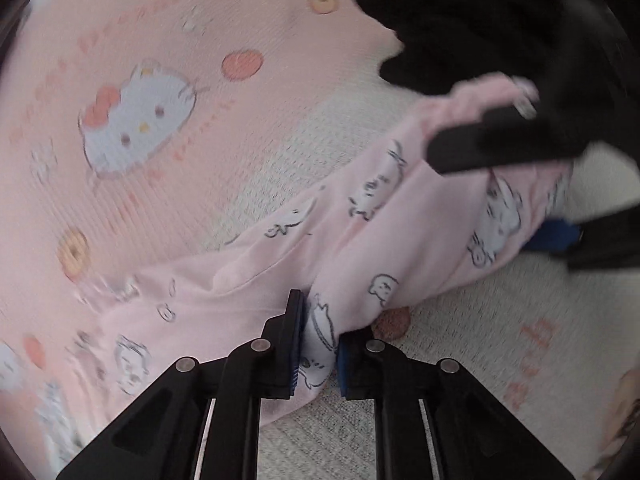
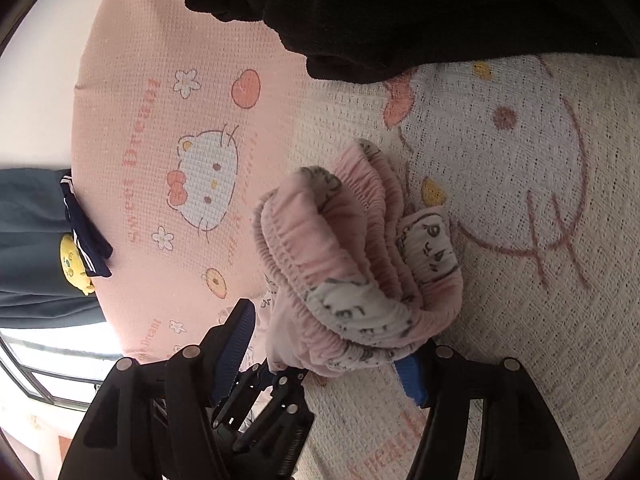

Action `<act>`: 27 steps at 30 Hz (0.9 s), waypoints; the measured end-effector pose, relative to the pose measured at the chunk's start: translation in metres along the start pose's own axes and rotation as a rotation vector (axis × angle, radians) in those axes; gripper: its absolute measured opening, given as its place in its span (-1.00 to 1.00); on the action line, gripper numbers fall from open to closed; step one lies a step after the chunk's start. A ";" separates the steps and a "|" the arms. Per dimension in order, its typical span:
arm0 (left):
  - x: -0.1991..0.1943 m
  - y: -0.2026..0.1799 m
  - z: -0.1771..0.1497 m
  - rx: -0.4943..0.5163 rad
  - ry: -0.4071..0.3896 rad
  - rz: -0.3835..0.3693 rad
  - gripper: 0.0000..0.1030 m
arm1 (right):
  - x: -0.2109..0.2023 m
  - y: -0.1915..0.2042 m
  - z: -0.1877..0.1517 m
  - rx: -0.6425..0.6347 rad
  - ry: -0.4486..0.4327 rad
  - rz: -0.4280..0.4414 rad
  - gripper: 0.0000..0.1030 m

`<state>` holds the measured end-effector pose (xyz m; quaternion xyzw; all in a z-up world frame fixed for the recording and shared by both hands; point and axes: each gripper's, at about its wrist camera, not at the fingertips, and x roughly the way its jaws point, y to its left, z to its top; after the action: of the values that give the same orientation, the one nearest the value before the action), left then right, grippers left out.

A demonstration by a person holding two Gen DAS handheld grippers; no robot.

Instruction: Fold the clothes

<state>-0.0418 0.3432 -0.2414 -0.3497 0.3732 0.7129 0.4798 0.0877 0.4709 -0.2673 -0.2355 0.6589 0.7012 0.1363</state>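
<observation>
Pink pants (image 1: 372, 216) with small cartoon prints hang stretched between my two grippers above a bedspread. In the left wrist view my left gripper (image 1: 320, 354) is shut on a thin fold of a pant leg (image 1: 320, 332). My right gripper (image 1: 492, 200) appears at the upper right of that view, clamped on the other end. The right wrist view shows the gathered elastic waistband (image 2: 340, 256) bunched thickly between the fingers of my right gripper (image 2: 324, 356); the jaws stand wide apart around the bunch.
The bedspread (image 2: 160, 128) is pink and cream with cartoon cat prints. A black garment (image 2: 400, 12) lies at the far side, also visible as a black garment (image 1: 460, 20) in the left wrist view. A dark blue garment (image 2: 32, 240) with a yellow figure sits past the bed's left edge.
</observation>
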 end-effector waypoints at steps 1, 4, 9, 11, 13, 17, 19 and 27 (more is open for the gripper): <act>0.000 0.009 0.001 -0.054 0.006 -0.047 -0.76 | -0.002 -0.009 0.000 0.002 -0.004 -0.002 0.25; 0.000 0.016 0.000 -0.083 0.004 -0.085 -0.75 | -0.001 -0.008 0.004 0.009 -0.026 -0.005 0.25; 0.000 0.027 -0.003 -0.126 -0.001 -0.144 -0.74 | 0.003 -0.001 0.003 -0.020 -0.103 -0.083 -0.23; 0.000 0.023 -0.005 -0.097 -0.011 -0.120 -0.73 | 0.005 0.003 0.003 -0.070 -0.130 -0.127 -0.36; -0.001 0.016 -0.008 -0.051 -0.031 -0.084 -0.72 | 0.007 0.007 0.002 -0.117 -0.143 -0.164 -0.40; -0.003 0.006 -0.012 0.012 -0.040 -0.027 -0.70 | 0.000 0.009 -0.007 -0.212 -0.146 -0.218 -0.46; -0.006 0.008 -0.012 0.005 -0.022 -0.039 -0.69 | 0.007 0.020 -0.012 -0.264 -0.154 -0.239 -0.46; -0.029 0.043 -0.025 -0.214 0.041 -0.278 -0.61 | 0.010 0.042 -0.028 -0.530 -0.179 -0.385 -0.46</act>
<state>-0.0703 0.2981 -0.2202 -0.4615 0.2527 0.6680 0.5262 0.0619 0.4381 -0.2366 -0.3205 0.3825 0.8274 0.2578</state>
